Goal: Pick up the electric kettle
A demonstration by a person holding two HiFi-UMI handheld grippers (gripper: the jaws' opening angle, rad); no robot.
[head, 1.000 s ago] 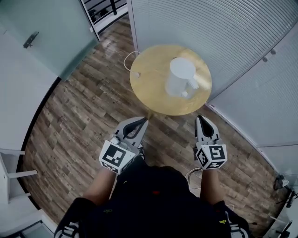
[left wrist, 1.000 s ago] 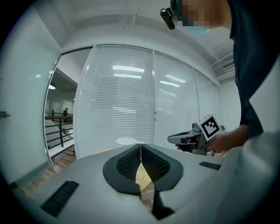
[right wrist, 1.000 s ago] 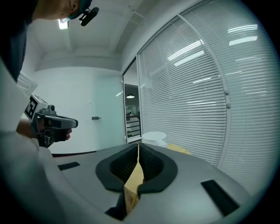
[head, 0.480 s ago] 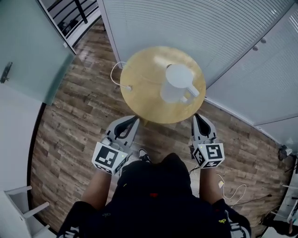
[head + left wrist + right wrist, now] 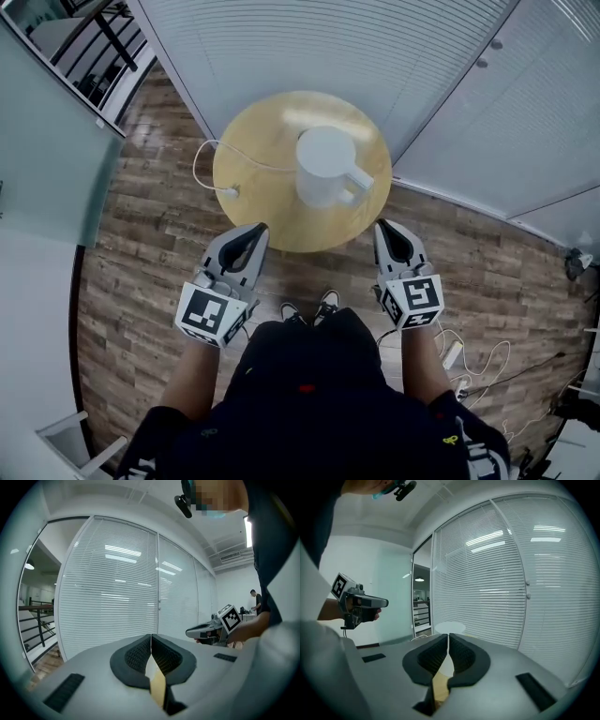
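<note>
Forearms reach forward from the person's body, side by side, each hand holding its gripper pointed ahead at the round wooden counter. The left gripper sits at the counter's near-left rim and the right gripper at its near-right rim. Their marker cubes face up toward the head camera.

In the left gripper view the left gripper's fingers are pressed together at the tips with nothing between them. Only a sliver of the yellow countertop shows through the gap lower down. In the right gripper view the right gripper's fingers are likewise closed on nothing.

The electric kettle is white and stands upright on the counter, just right of the counter's middle. Its lid is on, so what it holds cannot be seen. Its handle points toward the counter's near-right edge, the side nearer the right gripper. The kettle is apart from both pairs of fingers, farther in on the counter than either, and neither gripper touches it. In the right gripper view its top shows just above the closed fingertips.

A white cable runs across the counter's left part and loops off its left rim over the wooden floor.
</note>
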